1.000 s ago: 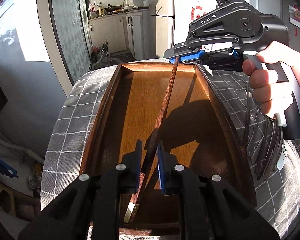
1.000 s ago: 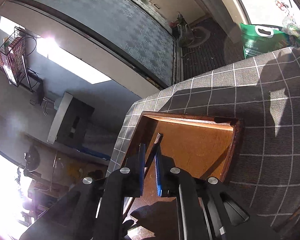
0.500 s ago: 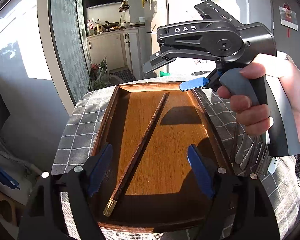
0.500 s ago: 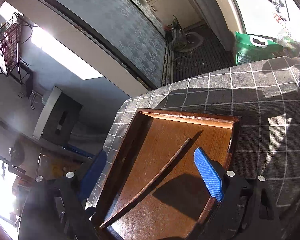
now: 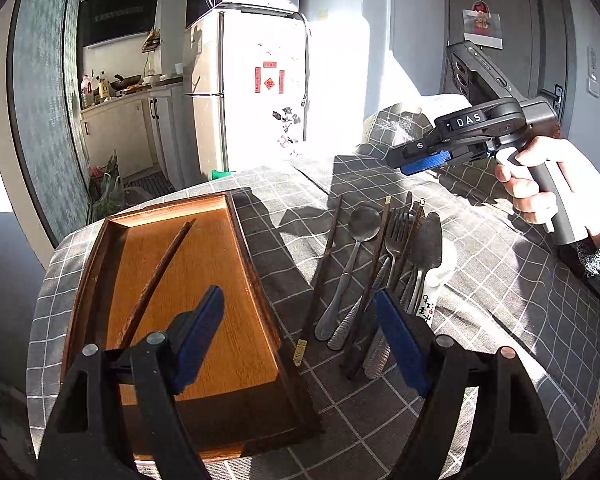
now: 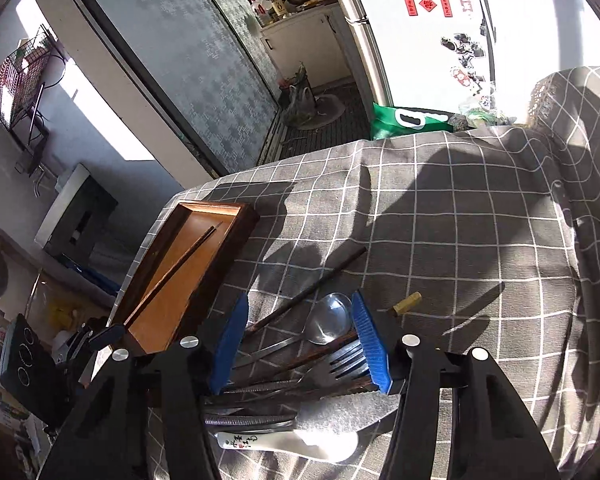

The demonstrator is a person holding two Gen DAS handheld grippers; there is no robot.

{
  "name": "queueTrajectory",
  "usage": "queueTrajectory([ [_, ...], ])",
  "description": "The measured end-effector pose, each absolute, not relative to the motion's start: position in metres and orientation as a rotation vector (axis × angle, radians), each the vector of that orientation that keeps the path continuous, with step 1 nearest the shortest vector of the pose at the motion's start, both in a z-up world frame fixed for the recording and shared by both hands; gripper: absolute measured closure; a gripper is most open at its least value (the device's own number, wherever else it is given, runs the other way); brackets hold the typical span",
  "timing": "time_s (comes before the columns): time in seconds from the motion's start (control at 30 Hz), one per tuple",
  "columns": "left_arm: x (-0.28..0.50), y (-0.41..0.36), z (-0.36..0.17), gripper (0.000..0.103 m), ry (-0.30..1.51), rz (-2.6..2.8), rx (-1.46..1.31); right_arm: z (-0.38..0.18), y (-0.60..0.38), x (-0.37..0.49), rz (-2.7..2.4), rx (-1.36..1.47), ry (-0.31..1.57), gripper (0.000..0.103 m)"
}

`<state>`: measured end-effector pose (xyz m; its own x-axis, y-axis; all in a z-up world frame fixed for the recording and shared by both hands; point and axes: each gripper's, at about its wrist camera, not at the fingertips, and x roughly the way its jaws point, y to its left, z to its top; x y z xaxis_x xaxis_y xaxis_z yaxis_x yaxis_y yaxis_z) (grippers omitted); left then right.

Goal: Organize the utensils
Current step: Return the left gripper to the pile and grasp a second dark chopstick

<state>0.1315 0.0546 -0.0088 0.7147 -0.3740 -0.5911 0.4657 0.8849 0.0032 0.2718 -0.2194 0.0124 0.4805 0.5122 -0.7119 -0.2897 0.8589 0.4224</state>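
A wooden tray lies on the checked cloth at the left, with one dark chopstick lying in it; tray and chopstick also show in the right wrist view. To its right lies a pile of utensils: chopsticks, a metal spoon, a fork, a white ceramic spoon. My left gripper is open and empty above the tray's right edge. My right gripper is open and empty over the pile; it shows in the left wrist view, held above the table.
The grey checked cloth covers the table, whose edge drops off beyond the tray. A fridge and kitchen cabinets stand behind. A green bag lies on the floor past the far edge.
Both grippers let go of the chopstick, which now lies in the tray, and opened. Both have pulled back and swung right towards the utensil pile.
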Motion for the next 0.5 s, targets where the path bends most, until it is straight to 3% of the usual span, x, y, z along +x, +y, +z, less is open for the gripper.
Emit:
queueTrajectory([
  [0.1, 0.142, 0.034, -0.014, 0.046, 0.664, -0.434, 0.203, -0.002, -0.244, 0.276, 0.483, 0.348, 0.960, 0.068],
  [0.2, 0.163, 0.017, -0.021, 0.059, 0.720, -0.385, 0.234, -0.011, -0.242, 0.289, 0.498, 0.419, 0.970, 0.071],
  [0.5, 0.210, -0.005, -0.044, 0.059, 0.868, -0.338, 0.326, -0.040, -0.178, 0.344, 0.415, 0.308, 1.118, 0.071],
])
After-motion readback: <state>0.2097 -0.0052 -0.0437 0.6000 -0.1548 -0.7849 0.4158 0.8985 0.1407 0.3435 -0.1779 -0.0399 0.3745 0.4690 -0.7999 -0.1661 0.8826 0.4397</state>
